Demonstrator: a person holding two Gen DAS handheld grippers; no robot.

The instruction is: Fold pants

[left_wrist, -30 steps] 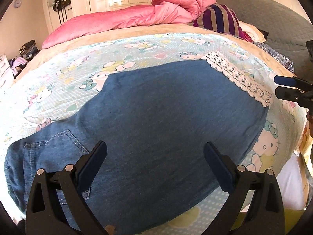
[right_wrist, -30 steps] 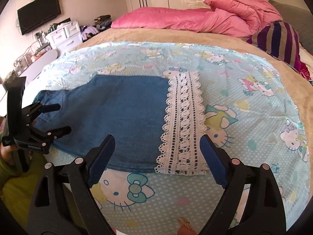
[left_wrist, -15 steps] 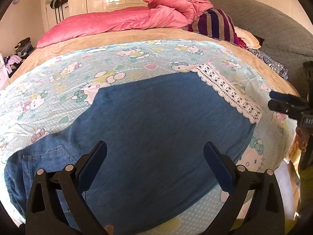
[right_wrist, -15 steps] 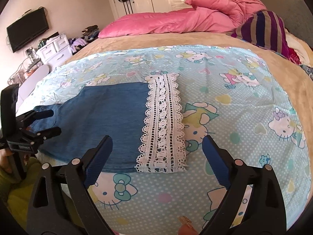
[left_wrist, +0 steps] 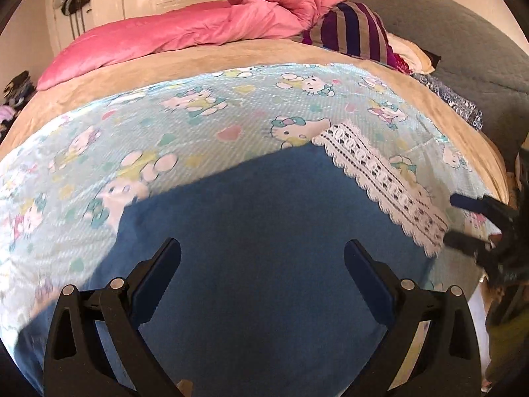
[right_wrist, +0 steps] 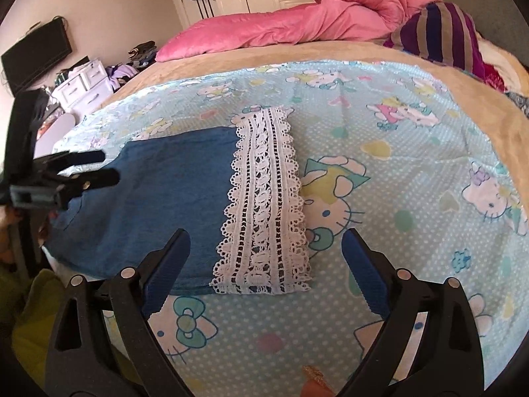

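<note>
Blue denim pants (right_wrist: 158, 195) lie flat on the cartoon-print sheet, their white lace hem (right_wrist: 264, 205) at the right end. My left gripper (left_wrist: 263, 264) hovers open over the wide denim (left_wrist: 258, 248) near the waist end, nothing between its fingers. My right gripper (right_wrist: 266, 261) hangs open just above the near edge of the lace hem (left_wrist: 383, 178). In the left wrist view the right gripper (left_wrist: 463, 221) shows at the right edge beside the lace. The right wrist view catches the left gripper (right_wrist: 96, 167) at the left, over the pants' waist end.
A light blue cartoon-cat sheet (right_wrist: 413, 172) covers the near half of the bed over a beige blanket (left_wrist: 205, 63). A pink duvet (right_wrist: 297, 23) and a striped cushion (right_wrist: 436, 33) lie at the far side. White drawers (right_wrist: 82, 82) and a wall TV (right_wrist: 36, 56) stand left of the bed.
Both grippers have come closer over the pants. The left one moved along the denim away from the pocket, which has left its view. The right one now sits nearer the lace hem.
</note>
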